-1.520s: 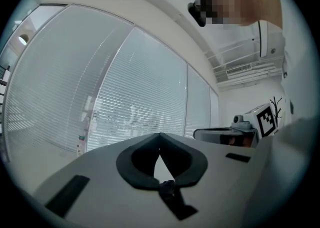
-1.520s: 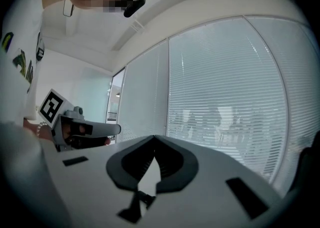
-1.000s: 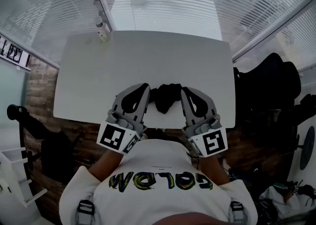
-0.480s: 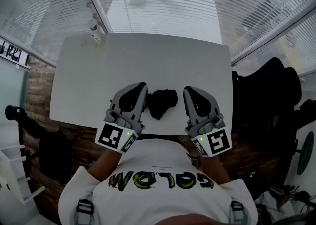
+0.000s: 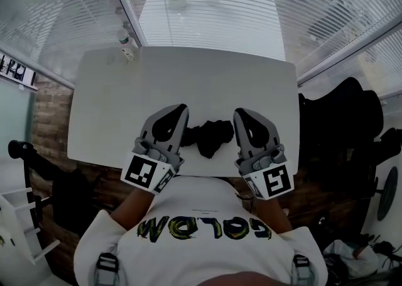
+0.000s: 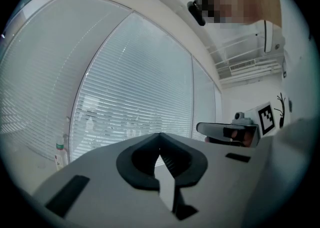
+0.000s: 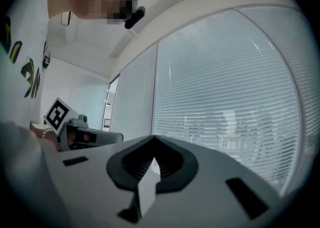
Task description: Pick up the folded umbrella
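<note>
The folded umbrella (image 5: 211,136) is a crumpled black bundle lying on the white table (image 5: 207,80) close to its near edge. My left gripper (image 5: 179,110) lies level just to its left, and my right gripper (image 5: 241,115) just to its right. The umbrella sits between them and neither one holds it. In the left gripper view the jaws of the left gripper (image 6: 160,137) meet with nothing between them. The right gripper (image 7: 152,138) looks the same in its own view: shut and empty. Neither gripper view shows the umbrella.
A small bottle (image 5: 127,49) stands at the table's far left corner and also shows as the bottle (image 6: 61,155) in the left gripper view. Window blinds (image 5: 213,2) run behind the table. A dark chair (image 5: 342,112) and bags stand to the right.
Both grippers have slid a little forward over the table on either side of the umbrella. The umbrella still lies on the table, and both grippers have stayed shut.
</note>
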A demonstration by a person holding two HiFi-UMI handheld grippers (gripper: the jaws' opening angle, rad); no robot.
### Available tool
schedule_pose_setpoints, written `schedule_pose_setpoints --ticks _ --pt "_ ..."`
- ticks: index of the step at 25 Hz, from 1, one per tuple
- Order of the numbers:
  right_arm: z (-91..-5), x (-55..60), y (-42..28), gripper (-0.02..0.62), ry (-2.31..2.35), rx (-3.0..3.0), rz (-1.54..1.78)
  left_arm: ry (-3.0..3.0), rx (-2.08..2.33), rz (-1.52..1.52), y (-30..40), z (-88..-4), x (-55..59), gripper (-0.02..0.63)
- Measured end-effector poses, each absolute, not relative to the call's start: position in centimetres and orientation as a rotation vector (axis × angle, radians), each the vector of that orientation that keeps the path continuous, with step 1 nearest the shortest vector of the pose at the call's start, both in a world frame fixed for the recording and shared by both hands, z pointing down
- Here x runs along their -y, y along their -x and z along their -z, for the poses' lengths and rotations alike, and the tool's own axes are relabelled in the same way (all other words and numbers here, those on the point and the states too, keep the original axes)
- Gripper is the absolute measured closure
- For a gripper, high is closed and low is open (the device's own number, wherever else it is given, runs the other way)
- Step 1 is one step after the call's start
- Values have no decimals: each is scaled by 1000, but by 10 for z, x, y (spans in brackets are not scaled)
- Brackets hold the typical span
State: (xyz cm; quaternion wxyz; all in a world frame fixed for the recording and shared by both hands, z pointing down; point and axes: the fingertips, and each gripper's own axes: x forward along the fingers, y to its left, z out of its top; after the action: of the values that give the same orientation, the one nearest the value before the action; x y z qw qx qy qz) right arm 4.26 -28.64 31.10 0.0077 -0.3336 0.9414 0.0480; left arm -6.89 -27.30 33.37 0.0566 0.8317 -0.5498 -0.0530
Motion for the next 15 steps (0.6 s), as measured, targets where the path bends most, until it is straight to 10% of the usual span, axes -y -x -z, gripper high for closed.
schedule_pose_setpoints --ticks 15 --pt "-353 301 9 556 984 -3180 -204 -2508 1654 191 108 -334 279 595"
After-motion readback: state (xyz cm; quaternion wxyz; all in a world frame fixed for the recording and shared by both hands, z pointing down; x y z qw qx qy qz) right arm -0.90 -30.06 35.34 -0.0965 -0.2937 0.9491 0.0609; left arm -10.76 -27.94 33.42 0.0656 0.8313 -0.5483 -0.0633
